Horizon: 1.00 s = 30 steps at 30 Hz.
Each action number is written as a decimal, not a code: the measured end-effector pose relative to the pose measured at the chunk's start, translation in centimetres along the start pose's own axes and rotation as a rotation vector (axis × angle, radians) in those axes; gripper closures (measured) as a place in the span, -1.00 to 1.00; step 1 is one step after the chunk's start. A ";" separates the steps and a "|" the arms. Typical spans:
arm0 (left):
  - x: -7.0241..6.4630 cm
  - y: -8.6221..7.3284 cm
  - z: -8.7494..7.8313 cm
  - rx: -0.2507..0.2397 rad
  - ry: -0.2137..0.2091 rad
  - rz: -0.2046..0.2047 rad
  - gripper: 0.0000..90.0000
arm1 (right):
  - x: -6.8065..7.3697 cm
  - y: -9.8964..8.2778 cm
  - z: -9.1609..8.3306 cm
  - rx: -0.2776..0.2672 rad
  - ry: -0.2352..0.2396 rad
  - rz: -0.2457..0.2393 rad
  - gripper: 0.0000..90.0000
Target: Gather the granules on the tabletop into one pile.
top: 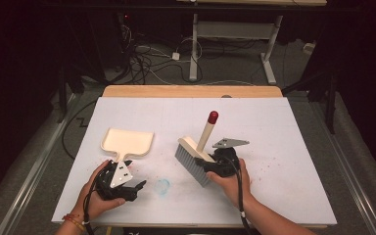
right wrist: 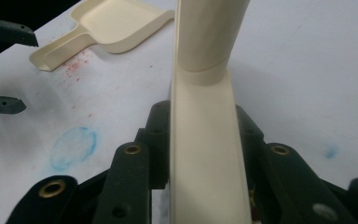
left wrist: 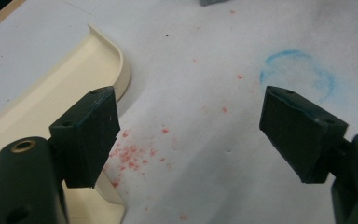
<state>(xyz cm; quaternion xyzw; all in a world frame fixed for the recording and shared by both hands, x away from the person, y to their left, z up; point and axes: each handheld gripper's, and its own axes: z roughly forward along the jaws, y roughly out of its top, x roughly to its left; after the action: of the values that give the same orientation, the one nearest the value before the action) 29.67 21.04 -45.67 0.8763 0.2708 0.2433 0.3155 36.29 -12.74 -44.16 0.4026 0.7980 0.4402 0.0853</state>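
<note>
A cream dustpan (top: 127, 141) lies flat on the white sheet at left, its short handle pointing toward me. My left gripper (top: 137, 178) hovers open just past that handle's end. In the left gripper view its jaws stand wide apart (left wrist: 196, 126), with the dustpan (left wrist: 51, 93) beside the left jaw and red crumbs (left wrist: 130, 156) on the sheet between them. The brush (top: 191, 164) has grey bristles, a cream back and a red-tipped handle (top: 213, 116) that rises away from me. My right gripper (top: 214, 161) is shut on its cream back (right wrist: 205, 163).
A faint blue ring-shaped smudge (top: 162, 186) marks the sheet between my hands. The table's wooden far edge (top: 191, 91) runs across the back. Beyond it stand a white desk frame (top: 194, 44) and cables on the floor. More red specks (top: 269, 164) dot the sheet at right.
</note>
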 end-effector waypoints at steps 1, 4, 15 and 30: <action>0.0 0.0 0.0 -0.002 -0.003 -0.003 -0.57 | -0.2 0.0 -0.3 0.002 0.007 0.006 0.50; -0.1 0.0 0.1 0.001 -0.008 -0.001 -0.57 | -0.6 -0.1 -1.0 -0.001 0.000 0.013 0.50; -0.1 0.0 0.2 0.006 -0.014 0.006 -0.57 | -0.9 1.3 -5.6 -0.108 -0.029 -0.064 0.50; -0.3 0.3 0.6 0.020 -0.016 0.017 -0.57 | -4.9 -1.0 -8.0 -0.113 -0.329 -0.139 0.50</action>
<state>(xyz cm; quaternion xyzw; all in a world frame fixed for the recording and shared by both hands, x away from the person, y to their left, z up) 29.89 20.45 -45.97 0.8837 0.2631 0.2362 0.3068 35.09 -21.62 -41.19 0.4076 0.7732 0.4057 0.2672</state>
